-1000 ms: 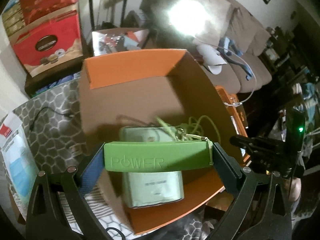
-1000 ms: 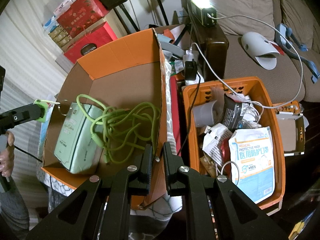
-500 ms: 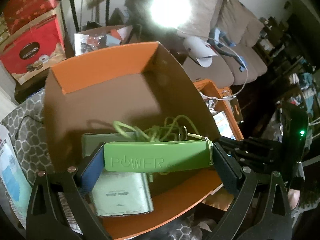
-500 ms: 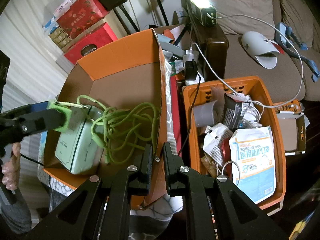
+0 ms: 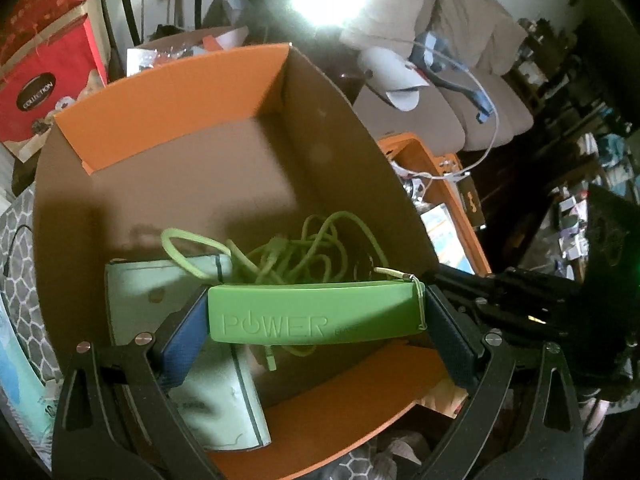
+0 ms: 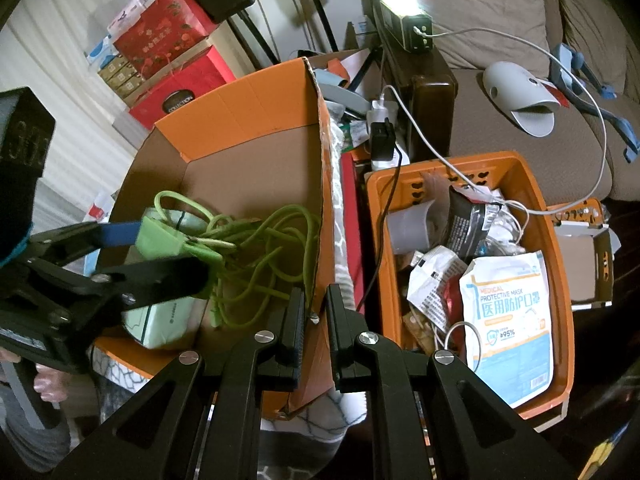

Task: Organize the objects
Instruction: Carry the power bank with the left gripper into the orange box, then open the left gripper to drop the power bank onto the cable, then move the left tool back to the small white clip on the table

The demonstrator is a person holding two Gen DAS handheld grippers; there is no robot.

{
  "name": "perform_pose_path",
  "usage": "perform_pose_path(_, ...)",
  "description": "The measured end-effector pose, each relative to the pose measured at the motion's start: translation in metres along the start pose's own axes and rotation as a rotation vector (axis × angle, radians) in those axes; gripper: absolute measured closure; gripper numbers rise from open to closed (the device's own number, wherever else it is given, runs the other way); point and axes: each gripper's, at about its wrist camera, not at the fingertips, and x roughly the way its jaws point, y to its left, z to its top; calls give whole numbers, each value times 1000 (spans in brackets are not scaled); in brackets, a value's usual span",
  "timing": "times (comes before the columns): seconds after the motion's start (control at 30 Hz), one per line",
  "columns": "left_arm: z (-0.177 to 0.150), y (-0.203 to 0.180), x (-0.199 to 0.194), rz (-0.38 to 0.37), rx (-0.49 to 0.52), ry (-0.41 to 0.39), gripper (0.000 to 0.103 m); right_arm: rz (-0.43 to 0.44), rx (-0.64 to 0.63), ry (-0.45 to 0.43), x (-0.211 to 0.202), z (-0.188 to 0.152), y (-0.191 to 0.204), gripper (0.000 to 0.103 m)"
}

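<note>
One cardboard box (image 6: 256, 128), one orange basket (image 6: 536, 176), one green power bank (image 5: 316, 314), one green cable (image 6: 276, 248), two grippers.

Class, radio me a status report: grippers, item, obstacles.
Left gripper shut on green power bank, over cardboard box. Right gripper shut on box wall. Green cable tangled below.

Left gripper (image 5: 316, 316): matte black angular finger arms with triangular cut-outs, silver round screw heads at the joints, one blue pad (image 5: 182, 344) and one dark ribbed pad; right gripper (image 6: 314, 320): same black arms, silver screws, black ribbed pads.
</note>
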Motion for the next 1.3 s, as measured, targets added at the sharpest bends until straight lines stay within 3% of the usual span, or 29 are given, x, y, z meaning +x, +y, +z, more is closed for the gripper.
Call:
perform_pose_path(0.7, -3, 6, 2, 1, -4, 16, 3, 1, 2, 0, 0, 0, 0, 93)
perform_pose_path(0.97, -4, 9, -24, -24, -8, -21, 3, -1, 3, 2, 3, -3, 3, 93)
perform_pose_path(1.3, -15, 45, -73, 70, -18, -106, 3, 2, 6, -1, 3, -3, 3, 93)
